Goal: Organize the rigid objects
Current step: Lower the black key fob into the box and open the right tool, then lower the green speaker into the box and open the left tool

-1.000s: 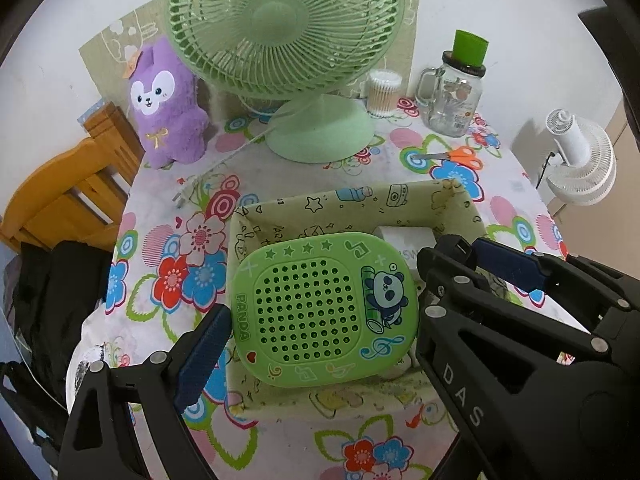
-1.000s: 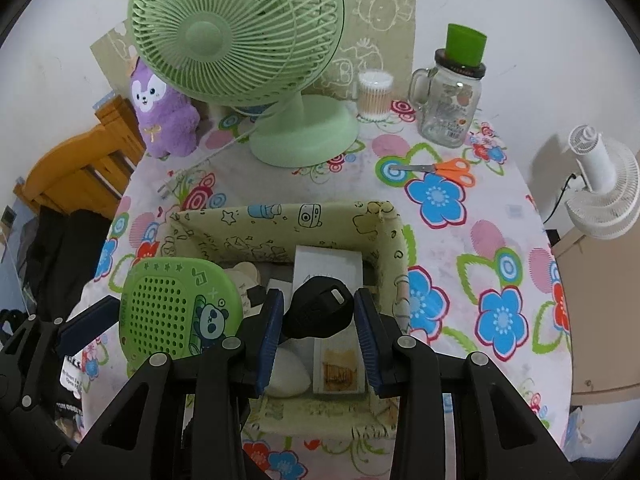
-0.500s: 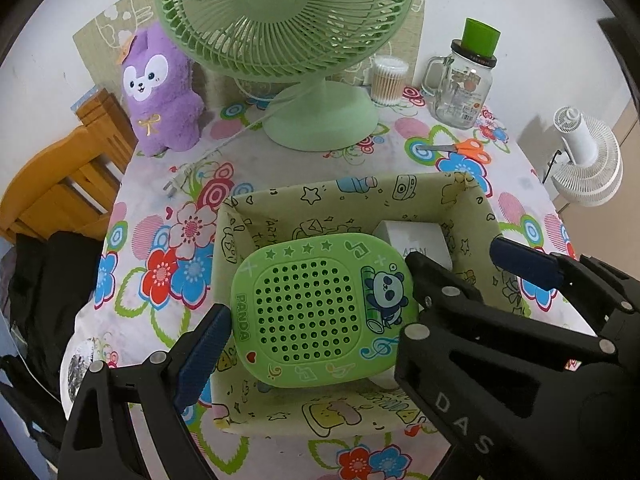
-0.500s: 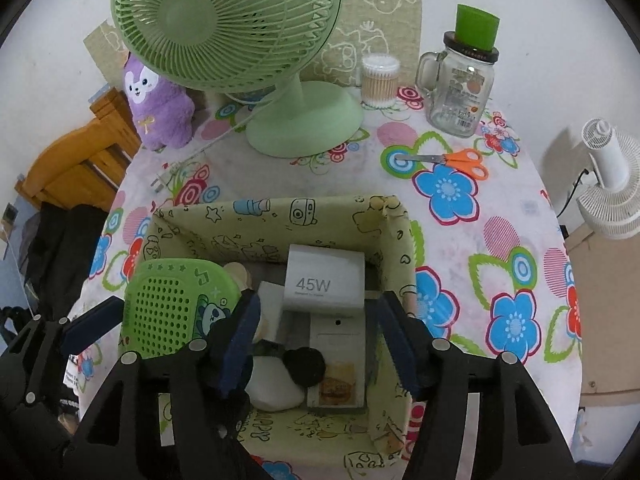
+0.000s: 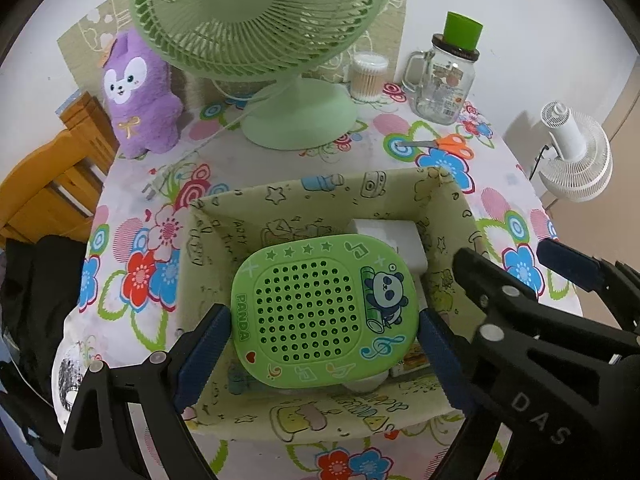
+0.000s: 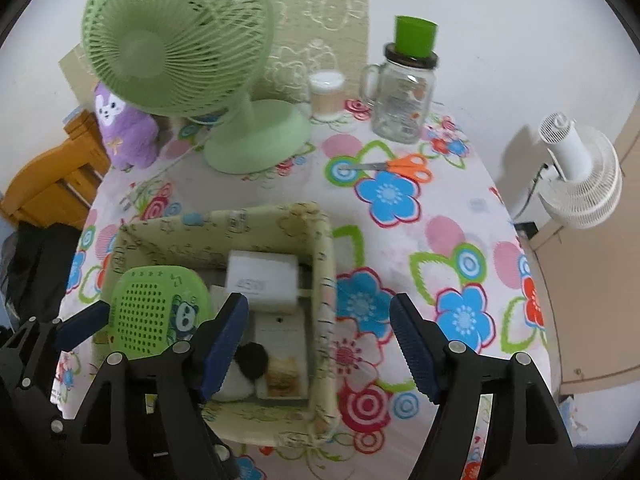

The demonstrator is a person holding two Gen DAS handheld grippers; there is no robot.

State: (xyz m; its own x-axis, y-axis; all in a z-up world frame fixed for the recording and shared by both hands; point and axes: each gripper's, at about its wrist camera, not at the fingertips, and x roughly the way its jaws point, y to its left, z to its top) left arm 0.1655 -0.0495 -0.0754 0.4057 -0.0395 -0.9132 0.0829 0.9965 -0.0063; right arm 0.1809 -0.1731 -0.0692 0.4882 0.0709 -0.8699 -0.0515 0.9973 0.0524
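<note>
A green panda speaker (image 5: 320,308) hangs over the left half of a cartoon-print fabric box (image 5: 320,192), with my left gripper (image 5: 322,332) shut on its two sides. The speaker (image 6: 160,308) also shows at the lower left of the right wrist view. My right gripper (image 6: 318,308) hovers over the box's right wall (image 6: 324,280); its jaws are opening with nothing between them. Inside the box lie a black round object (image 6: 251,354), a white charger block (image 6: 262,276), a flat white pack (image 6: 280,336) and a white rounded thing (image 6: 236,384).
At the back of the flowered tablecloth stand a green desk fan (image 6: 176,40), a purple plush (image 5: 140,96), a cotton-swab tub (image 6: 327,94) and a glass mug jar (image 6: 404,96). Orange scissors (image 6: 400,166) lie behind the box. A white fan (image 6: 580,176) and a wooden chair (image 5: 52,184) flank the table.
My right gripper opened and let go of the black round object, which now lies in the box; the gripper then shifted right. The left gripper kept its hold on the speaker.
</note>
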